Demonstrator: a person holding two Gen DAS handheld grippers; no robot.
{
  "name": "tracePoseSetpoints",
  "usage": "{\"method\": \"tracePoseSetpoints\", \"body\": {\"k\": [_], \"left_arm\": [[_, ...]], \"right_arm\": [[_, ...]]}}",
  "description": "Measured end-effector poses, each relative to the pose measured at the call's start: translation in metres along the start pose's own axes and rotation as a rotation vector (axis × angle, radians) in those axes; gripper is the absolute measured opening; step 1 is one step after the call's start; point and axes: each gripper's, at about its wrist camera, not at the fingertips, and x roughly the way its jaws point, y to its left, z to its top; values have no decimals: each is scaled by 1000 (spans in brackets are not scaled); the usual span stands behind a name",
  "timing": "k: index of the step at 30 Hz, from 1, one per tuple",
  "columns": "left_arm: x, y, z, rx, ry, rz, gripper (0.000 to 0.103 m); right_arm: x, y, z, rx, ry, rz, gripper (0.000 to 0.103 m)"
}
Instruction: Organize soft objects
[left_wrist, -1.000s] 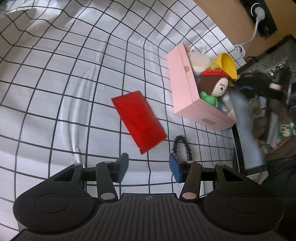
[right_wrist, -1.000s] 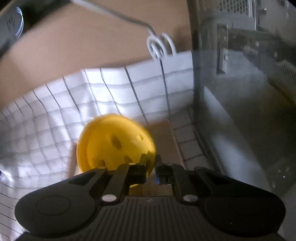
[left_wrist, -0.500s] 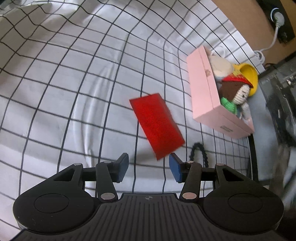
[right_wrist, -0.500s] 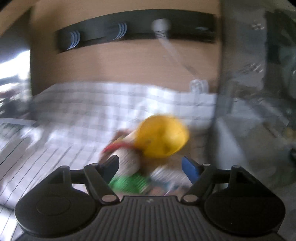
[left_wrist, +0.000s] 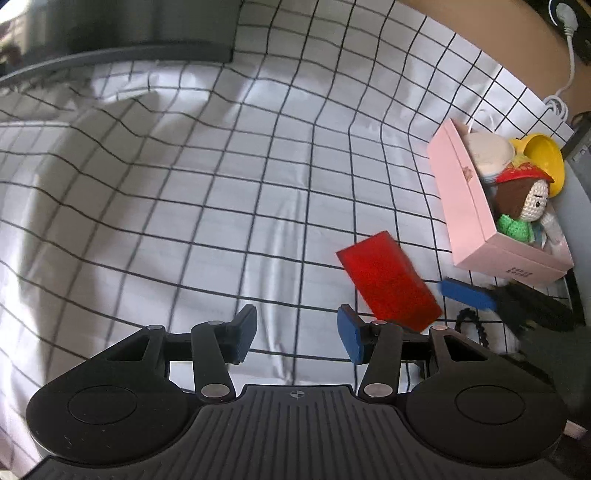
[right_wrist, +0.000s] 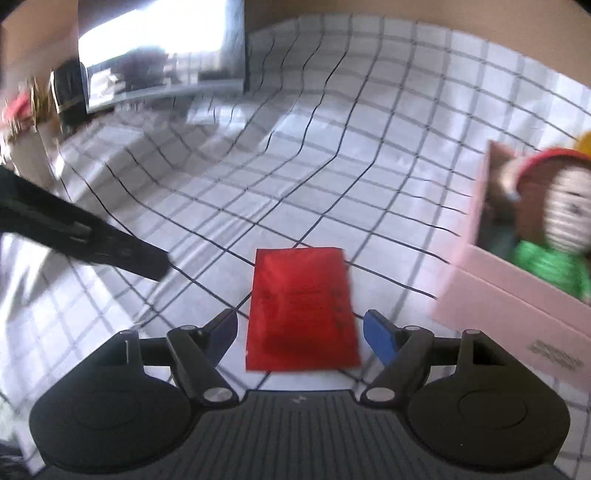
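Observation:
A flat red pouch (left_wrist: 388, 281) lies on the checked cloth; in the right wrist view the pouch (right_wrist: 301, 308) sits just ahead of and between the open fingers of my right gripper (right_wrist: 301, 336). My left gripper (left_wrist: 297, 334) is open and empty, left of the pouch. A pink box (left_wrist: 476, 218) at the right holds a crocheted doll (left_wrist: 524, 206), a yellow ball (left_wrist: 545, 158) and a pale soft item (left_wrist: 487, 151). The box (right_wrist: 517, 302) and doll (right_wrist: 561, 221) also show in the right wrist view. One blue fingertip (left_wrist: 467, 293) of the right gripper shows near the box.
A black beaded loop (left_wrist: 472, 326) lies near the box corner. A dark flat device (left_wrist: 147, 33) stands at the cloth's far edge. A white cable (left_wrist: 557, 99) runs to a wall socket at the back right. The left gripper's dark body (right_wrist: 85, 240) crosses the right wrist view.
My right gripper let go of the yellow ball in the box, opened, and swung over to the red pouch. My left gripper drifted left, so pouch and box moved right in its view.

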Motion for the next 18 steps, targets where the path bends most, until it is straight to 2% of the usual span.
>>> {"method": "tracePoseSetpoints", "body": {"k": [2, 4, 5, 10, 11, 12, 13, 18], "left_arm": [[-6, 2, 0, 7, -11, 8, 53], [-11, 5, -1, -2, -16, 5, 53], [-12, 6, -1, -10, -18, 3, 53], [-13, 16, -9, -58, -13, -24, 53], [-11, 18, -11, -67, -6, -28, 53], [-9, 19, -12, -73, 1, -31, 53], [-7, 20, -14, -78, 7, -35, 52], [3, 15, -17, -64, 41, -68, 52]], "right_arm": [[6, 6, 3, -35, -9, -23, 78], [6, 11, 3, -65, -6, -15, 72], [6, 12, 5, -80, -4, -6, 63], [-3, 28, 0, -181, 2, -20, 36], [-4, 30, -1, -191, -2, -23, 28], [-6, 32, -3, -203, 3, -25, 8], [-8, 33, -5, -206, 17, -31, 2], [-34, 18, -18, -170, -25, -123, 1]]}}
